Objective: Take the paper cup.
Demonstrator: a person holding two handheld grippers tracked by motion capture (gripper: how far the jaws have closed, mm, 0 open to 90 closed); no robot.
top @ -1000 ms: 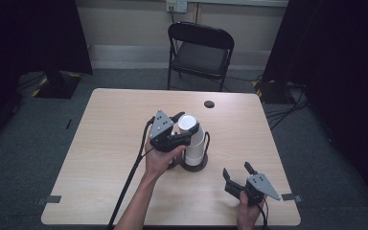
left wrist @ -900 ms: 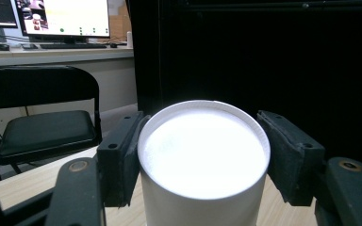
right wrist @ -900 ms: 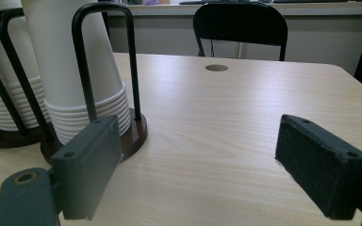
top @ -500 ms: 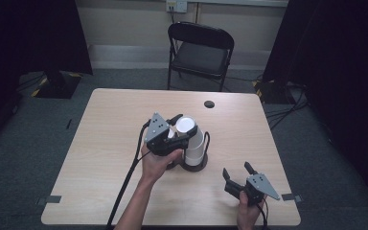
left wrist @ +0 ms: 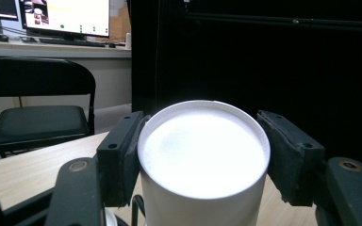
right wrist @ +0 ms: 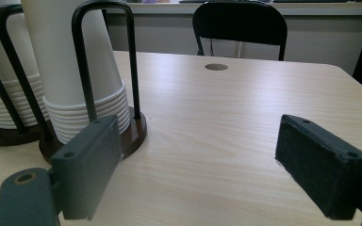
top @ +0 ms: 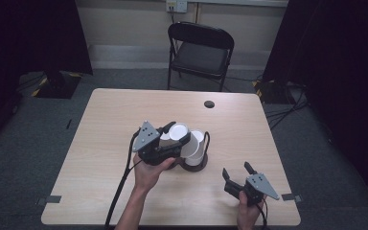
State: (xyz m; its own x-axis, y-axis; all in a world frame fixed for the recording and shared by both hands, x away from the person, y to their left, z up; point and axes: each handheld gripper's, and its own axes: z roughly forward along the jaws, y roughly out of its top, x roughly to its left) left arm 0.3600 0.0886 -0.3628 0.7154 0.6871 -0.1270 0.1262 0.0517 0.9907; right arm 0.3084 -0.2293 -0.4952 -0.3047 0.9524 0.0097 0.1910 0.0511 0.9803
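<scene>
Left claw gripping a white paper cup
It is clamping the cup above the cup holder; the right claw is resting released near the surface edge.

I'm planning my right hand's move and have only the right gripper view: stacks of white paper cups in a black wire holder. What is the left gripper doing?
Observer: The left gripper is shut on one upturned white paper cup, with a pad on each side near its closed base.
Operator: Is that cup off the stacks?
Observer: I cannot tell. In the high view it sits above the black wire holder, beside the top of a second cup stack.
</scene>
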